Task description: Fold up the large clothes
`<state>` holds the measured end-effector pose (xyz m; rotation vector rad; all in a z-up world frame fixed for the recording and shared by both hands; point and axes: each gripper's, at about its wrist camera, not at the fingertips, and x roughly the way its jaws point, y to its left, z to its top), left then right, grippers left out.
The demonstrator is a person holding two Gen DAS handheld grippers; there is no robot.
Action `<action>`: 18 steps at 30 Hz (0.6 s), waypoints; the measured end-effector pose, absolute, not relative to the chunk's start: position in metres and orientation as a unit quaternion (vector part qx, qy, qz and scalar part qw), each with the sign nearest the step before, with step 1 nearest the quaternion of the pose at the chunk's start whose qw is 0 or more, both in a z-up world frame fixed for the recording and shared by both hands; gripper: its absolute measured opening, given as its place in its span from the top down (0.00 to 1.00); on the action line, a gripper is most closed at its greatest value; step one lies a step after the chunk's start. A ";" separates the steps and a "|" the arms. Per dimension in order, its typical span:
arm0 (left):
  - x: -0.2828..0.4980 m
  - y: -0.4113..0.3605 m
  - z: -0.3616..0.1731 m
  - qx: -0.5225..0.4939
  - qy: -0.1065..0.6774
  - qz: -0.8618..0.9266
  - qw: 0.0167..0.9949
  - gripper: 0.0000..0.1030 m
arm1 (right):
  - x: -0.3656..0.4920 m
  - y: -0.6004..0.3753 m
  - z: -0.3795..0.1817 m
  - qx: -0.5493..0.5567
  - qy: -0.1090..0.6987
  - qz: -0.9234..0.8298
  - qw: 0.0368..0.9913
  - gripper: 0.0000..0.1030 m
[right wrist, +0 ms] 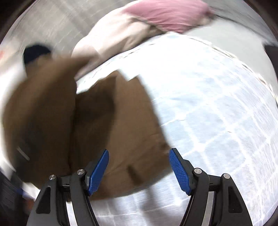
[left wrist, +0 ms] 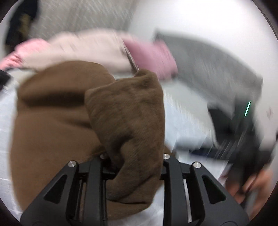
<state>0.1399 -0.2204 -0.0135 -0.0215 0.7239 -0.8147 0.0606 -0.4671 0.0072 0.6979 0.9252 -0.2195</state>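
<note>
while blurred, brown garment (left wrist: 126,111) bunched between jaws of left hand-held gripper (left wrist: 133,156), clamped; right hand-held gripper (right wrist: 139,166) jaws wide apart, empty, above white checked sheet (right wrist: 217,113).

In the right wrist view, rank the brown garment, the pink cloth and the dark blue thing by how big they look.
1. brown garment, though it is nearest the camera
2. pink cloth
3. dark blue thing, small and blurred at the far left

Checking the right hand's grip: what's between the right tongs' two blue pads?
Right wrist view: brown fleece garment lies between and beyond the open right tongs; neither blue pad presses it.
</note>
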 end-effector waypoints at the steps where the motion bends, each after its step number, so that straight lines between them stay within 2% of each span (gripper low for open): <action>1: 0.140 -0.227 -0.030 0.020 0.363 -0.399 0.841 0.74 | 0.058 -0.474 0.006 0.345 0.430 -0.106 0.827 0.29; 3: 0.133 -0.233 -0.039 0.059 0.354 -0.410 0.839 0.73 | 0.054 -0.481 0.004 0.368 0.420 -0.104 0.823 0.29; 4: 0.129 -0.232 -0.033 0.070 0.346 -0.412 0.840 0.66 | 0.055 -0.481 0.005 0.381 0.411 -0.092 0.823 0.29; 5: 0.126 -0.229 -0.029 0.068 0.345 -0.418 0.838 0.55 | 0.058 -0.479 0.006 0.388 0.407 -0.081 0.823 0.29; 7: 0.122 -0.216 -0.011 0.036 0.347 -0.450 0.822 0.39 | 0.065 -0.475 0.009 0.410 0.393 -0.041 0.822 0.29; 8: 0.118 -0.212 -0.006 0.030 0.348 -0.460 0.817 0.35 | 0.069 -0.472 0.010 0.417 0.388 -0.025 0.821 0.29; 18: 0.102 -0.118 0.033 0.010 0.328 -0.444 0.834 0.29 | 0.071 -0.484 0.021 0.453 0.359 0.004 0.816 0.29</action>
